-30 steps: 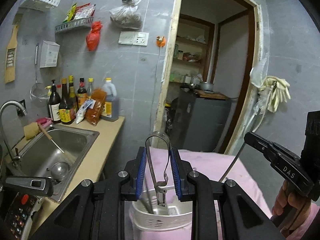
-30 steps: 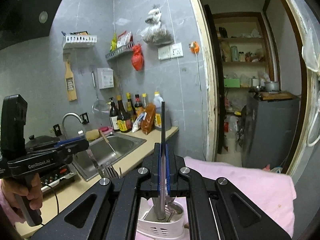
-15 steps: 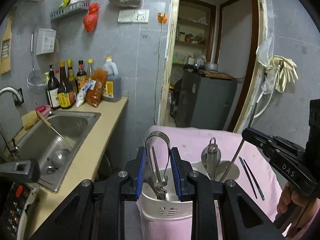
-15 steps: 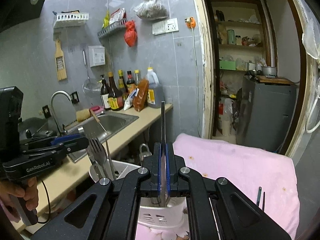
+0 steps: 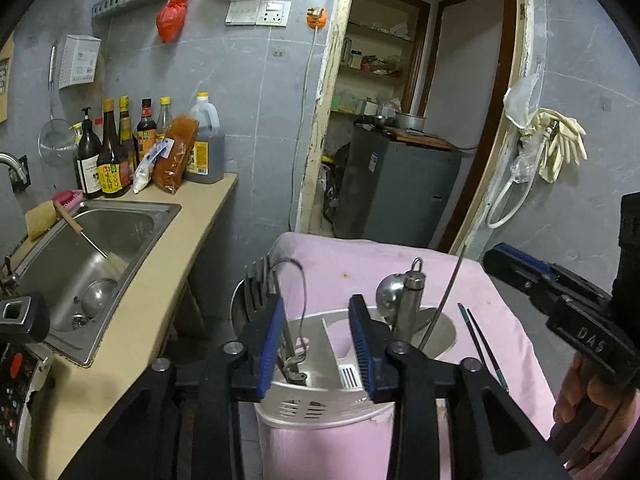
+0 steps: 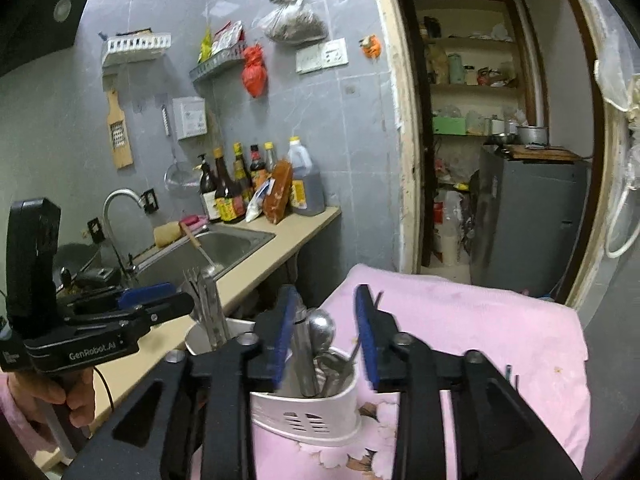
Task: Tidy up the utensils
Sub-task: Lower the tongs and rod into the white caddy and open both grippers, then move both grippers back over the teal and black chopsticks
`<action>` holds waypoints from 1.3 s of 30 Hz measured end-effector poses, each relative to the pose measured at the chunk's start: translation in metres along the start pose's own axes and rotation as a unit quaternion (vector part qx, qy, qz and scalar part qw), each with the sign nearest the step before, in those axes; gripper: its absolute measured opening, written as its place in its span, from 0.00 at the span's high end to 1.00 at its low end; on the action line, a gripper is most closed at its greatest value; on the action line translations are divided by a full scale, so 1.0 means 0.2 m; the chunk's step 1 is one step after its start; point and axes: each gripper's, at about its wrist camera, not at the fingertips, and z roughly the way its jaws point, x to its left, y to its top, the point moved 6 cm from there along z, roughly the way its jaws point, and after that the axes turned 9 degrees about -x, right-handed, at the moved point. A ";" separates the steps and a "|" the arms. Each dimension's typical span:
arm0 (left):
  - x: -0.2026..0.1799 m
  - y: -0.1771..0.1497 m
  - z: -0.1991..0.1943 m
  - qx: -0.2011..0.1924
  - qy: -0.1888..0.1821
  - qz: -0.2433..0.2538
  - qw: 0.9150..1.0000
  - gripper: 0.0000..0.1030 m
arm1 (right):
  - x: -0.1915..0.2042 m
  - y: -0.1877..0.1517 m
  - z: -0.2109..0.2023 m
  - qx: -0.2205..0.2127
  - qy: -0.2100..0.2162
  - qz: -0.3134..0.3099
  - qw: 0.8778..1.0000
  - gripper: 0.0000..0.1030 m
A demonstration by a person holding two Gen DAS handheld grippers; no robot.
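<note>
A white slotted utensil holder (image 5: 320,404) stands on the pink cloth; it also shows in the right wrist view (image 6: 312,412). My left gripper (image 5: 316,344) is open just above its left compartment, where metal tongs (image 5: 294,312) and forks (image 5: 256,280) stand. My right gripper (image 6: 326,336) is open above the other compartment, which holds spoons (image 6: 324,328) and a metal handle (image 6: 302,356). A thin metal rod (image 5: 444,304) leans in the holder. Two dark chopsticks (image 5: 480,344) lie on the cloth to the right.
The pink cloth (image 6: 480,328) covers the table. A beige counter (image 5: 160,280) with a steel sink (image 5: 80,264) is at the left, with sauce bottles (image 5: 120,152) at the back. A doorway and a grey cabinet (image 5: 396,192) lie behind.
Both grippers have come down to the holder and opened. The tongs left the left gripper and the rod left the right one; both now stand in the holder.
</note>
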 end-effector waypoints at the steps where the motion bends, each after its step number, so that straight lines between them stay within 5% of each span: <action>1: -0.02 0.01 -0.01 -0.007 -0.001 0.000 1.000 0.58 | -0.02 0.02 -0.02 -0.005 -0.006 0.002 1.000 0.60; 17: -0.38 0.14 -0.16 -0.100 0.026 0.037 0.994 0.03 | -0.37 0.14 -0.42 -0.070 -0.134 -0.021 0.988 0.05; 29: -0.69 0.13 -0.16 -0.135 0.038 0.078 0.987 0.01 | -0.66 0.15 -0.65 -0.082 -0.211 -0.055 0.972 0.02; 39: -0.95 0.06 -0.05 -0.116 0.023 0.108 0.987 0.01 | -0.88 0.06 -0.73 -0.065 -0.234 -0.050 0.969 0.02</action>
